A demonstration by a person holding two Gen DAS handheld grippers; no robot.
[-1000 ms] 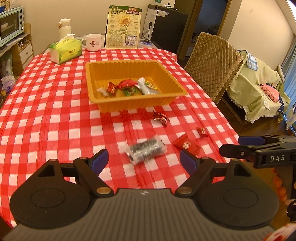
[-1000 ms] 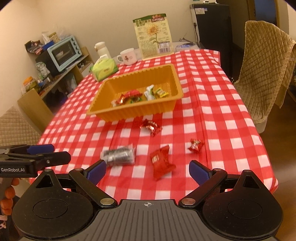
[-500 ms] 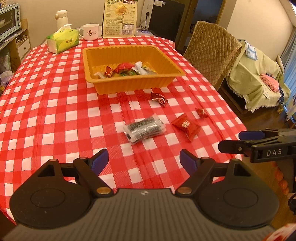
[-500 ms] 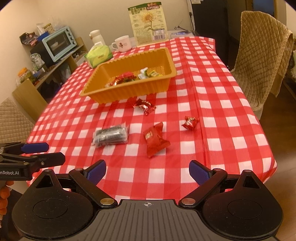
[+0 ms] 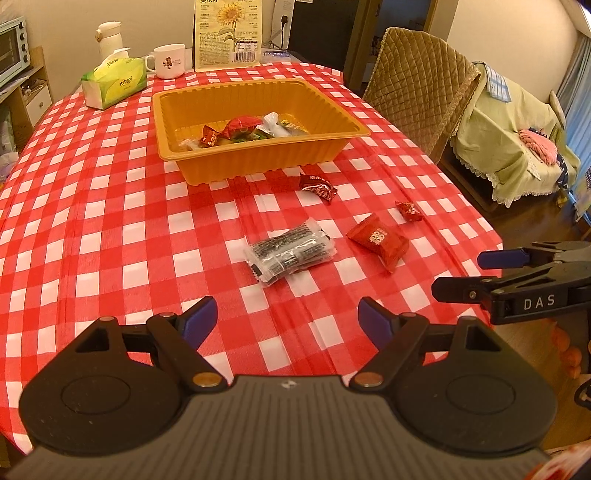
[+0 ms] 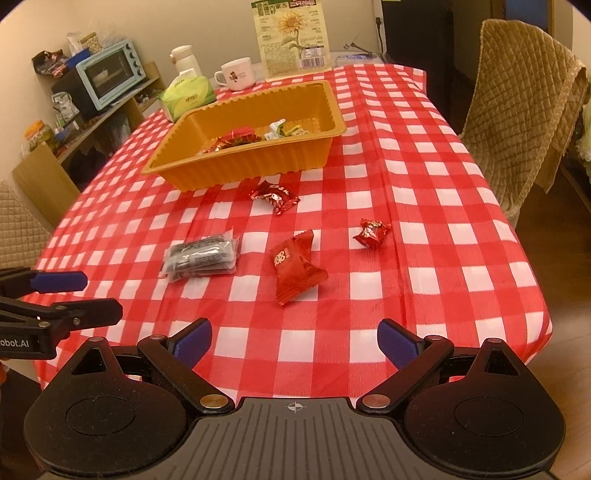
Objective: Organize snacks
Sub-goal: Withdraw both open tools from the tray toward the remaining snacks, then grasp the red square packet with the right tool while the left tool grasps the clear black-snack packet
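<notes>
The left tool (image 5: 286, 317) is released: its blue-padded fingers stand wide apart with nothing between them, above the near part of the bench (image 5: 92, 229), which is covered in red-and-white check cloth. The right tool (image 6: 293, 341) is likewise released and empty, positioned over the near edge of the bench. Each tool appears side-on at the margin of the other's view.

Four loose snacks lie on the cloth between the tools and the orange tray (image 5: 258, 162):
- A clear packet with dark contents (image 5: 290, 251) lies directly ahead of the left tool, nearest to it and apart from the fingers.
- A flat red packet (image 6: 295, 267) lies ahead of the right tool, slightly left of its centre line, just beside the clear packet.
- A small red candy (image 6: 371, 232) lies beyond and to the right of the flat red packet.
- A red foil candy (image 6: 277, 197) lies near the front wall of the tray.

The tray stands at mid-bench and holds several wrapped snacks (image 5: 240, 131). Behind it stand a tissue pack (image 5: 114, 83), a white mug (image 5: 168, 61) and a sunflower-seed bag (image 5: 229, 33).
</notes>
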